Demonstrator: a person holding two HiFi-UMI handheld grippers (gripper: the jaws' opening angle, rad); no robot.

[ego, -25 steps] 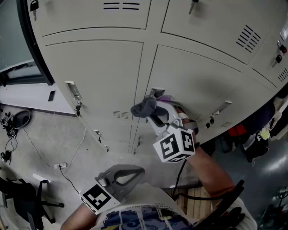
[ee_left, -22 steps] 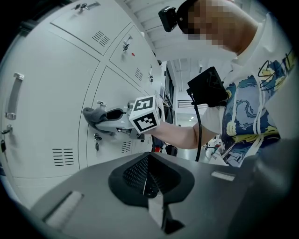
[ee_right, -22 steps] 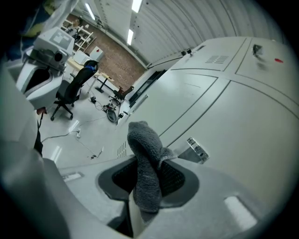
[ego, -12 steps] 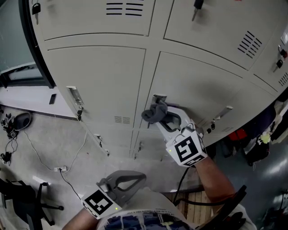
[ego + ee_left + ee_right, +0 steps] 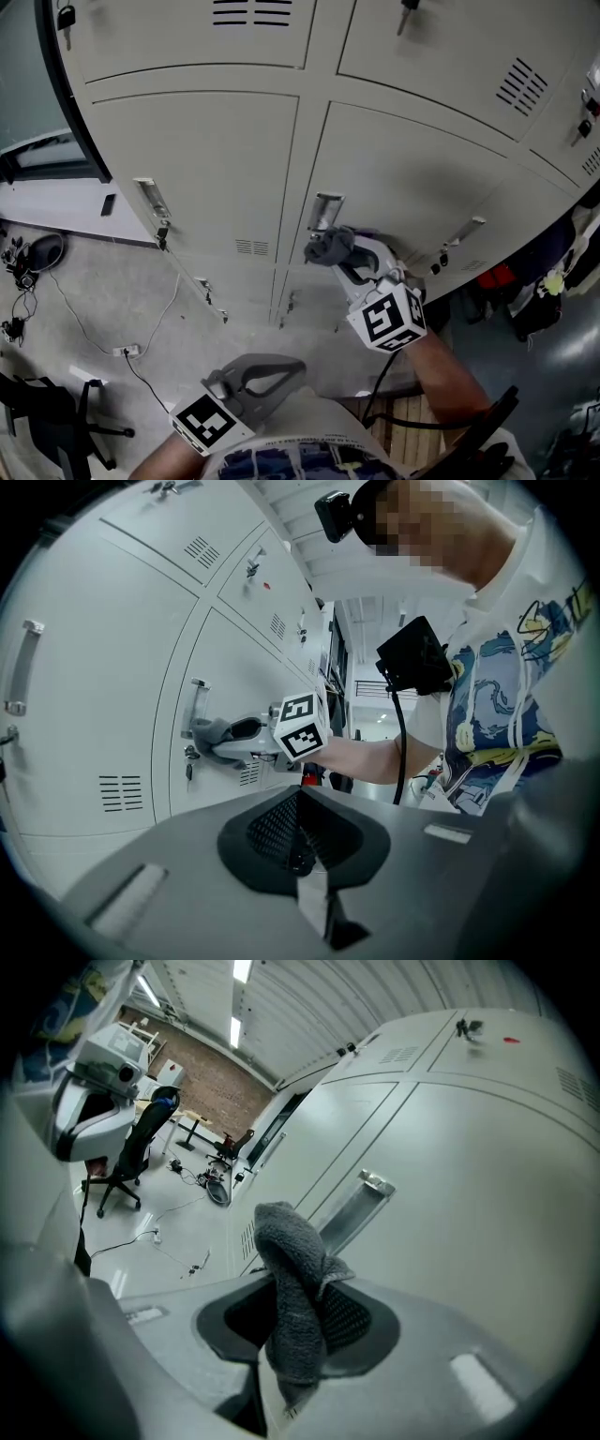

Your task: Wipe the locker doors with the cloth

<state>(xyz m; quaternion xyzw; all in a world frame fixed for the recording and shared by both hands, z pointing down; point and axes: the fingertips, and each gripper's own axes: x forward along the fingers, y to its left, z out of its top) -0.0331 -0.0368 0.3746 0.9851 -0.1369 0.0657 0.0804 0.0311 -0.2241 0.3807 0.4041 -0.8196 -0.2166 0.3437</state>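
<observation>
My right gripper (image 5: 330, 249) is shut on a grey cloth (image 5: 328, 246) and holds it just below the metal handle (image 5: 323, 211) of the lower right locker door (image 5: 412, 178). In the right gripper view the cloth (image 5: 292, 1297) bulges up out of the jaws, with the handle (image 5: 356, 1211) just beyond it. Whether the cloth touches the door I cannot tell. My left gripper (image 5: 281, 367) hangs low near the person's body, shut and holding nothing. The left gripper view shows the cloth (image 5: 214, 733) held beside that handle (image 5: 198, 705).
The neighbouring locker door (image 5: 197, 159) at the left has its own handle (image 5: 152, 199). Keys hang in the locks of the upper doors (image 5: 405, 13). On the floor at the left lie cables (image 5: 122, 347) and an office chair (image 5: 47, 412). Bags and clothing (image 5: 525, 291) sit at the right.
My right gripper has carried the cloth down and to the right, from over the handle to just below it. The left gripper has hardly moved.
</observation>
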